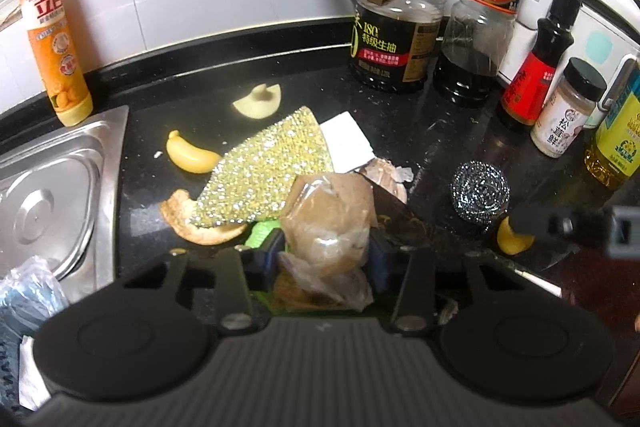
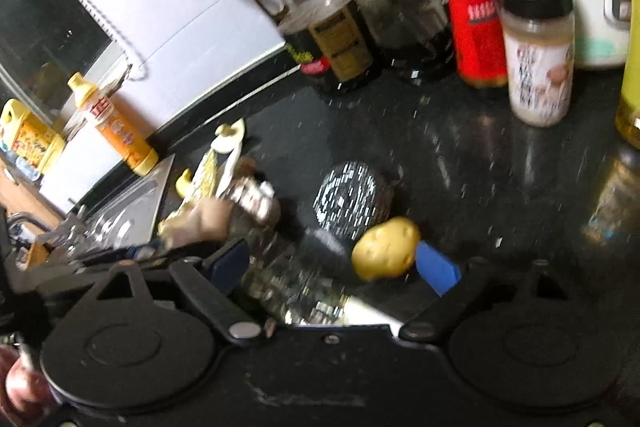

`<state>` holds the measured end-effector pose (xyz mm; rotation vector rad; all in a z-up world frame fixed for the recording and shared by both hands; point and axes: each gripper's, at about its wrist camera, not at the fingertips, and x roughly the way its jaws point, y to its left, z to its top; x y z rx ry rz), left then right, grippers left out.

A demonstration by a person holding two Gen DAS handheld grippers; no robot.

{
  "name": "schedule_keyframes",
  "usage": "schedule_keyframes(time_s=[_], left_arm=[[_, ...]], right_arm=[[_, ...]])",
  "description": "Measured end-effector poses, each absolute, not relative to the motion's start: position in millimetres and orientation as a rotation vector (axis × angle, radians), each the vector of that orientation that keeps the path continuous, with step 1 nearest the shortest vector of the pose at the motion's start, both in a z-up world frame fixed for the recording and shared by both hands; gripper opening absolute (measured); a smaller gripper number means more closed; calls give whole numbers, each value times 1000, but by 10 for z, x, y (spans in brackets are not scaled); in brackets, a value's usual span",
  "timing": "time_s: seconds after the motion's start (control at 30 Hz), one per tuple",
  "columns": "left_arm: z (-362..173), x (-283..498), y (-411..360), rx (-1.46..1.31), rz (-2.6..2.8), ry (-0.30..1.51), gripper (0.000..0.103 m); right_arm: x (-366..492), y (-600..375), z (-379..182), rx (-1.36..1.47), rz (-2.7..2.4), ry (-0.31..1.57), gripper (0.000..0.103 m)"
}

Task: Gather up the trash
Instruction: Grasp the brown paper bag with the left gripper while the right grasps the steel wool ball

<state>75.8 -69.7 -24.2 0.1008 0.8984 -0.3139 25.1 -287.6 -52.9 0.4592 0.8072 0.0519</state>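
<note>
In the left wrist view my left gripper (image 1: 325, 254) is shut on a crumpled brownish plastic bag (image 1: 328, 215), whose bulk bulges up between the blue pads (image 1: 267, 255). Around it lie a gold glitter scouring cloth (image 1: 264, 167), an orange peel (image 1: 188, 223), yellow peel pieces (image 1: 188, 157) and a white paper scrap (image 1: 348, 143). In the right wrist view my right gripper (image 2: 333, 265) stands open. A yellow potato-like piece (image 2: 386, 247) sits between its fingers, close to the right blue pad (image 2: 438, 267). The same piece (image 1: 514, 239) shows at the right of the left wrist view.
A steel wool ball (image 2: 352, 203) sits just behind the yellow piece. Sauce bottles (image 1: 394, 39) and a spice jar (image 2: 538, 55) line the back of the black counter (image 2: 460, 155). A steel sink (image 1: 60, 195) is at the left, with an orange dish soap bottle (image 1: 56, 39) behind it.
</note>
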Motion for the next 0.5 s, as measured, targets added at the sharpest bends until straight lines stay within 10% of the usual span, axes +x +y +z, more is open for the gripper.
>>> schedule_keyframes(time_s=[0.5], left_arm=[[-263, 793, -596, 47, -291, 917, 48]], right_arm=[[804, -2711, -752, 347, 80, 844, 50]])
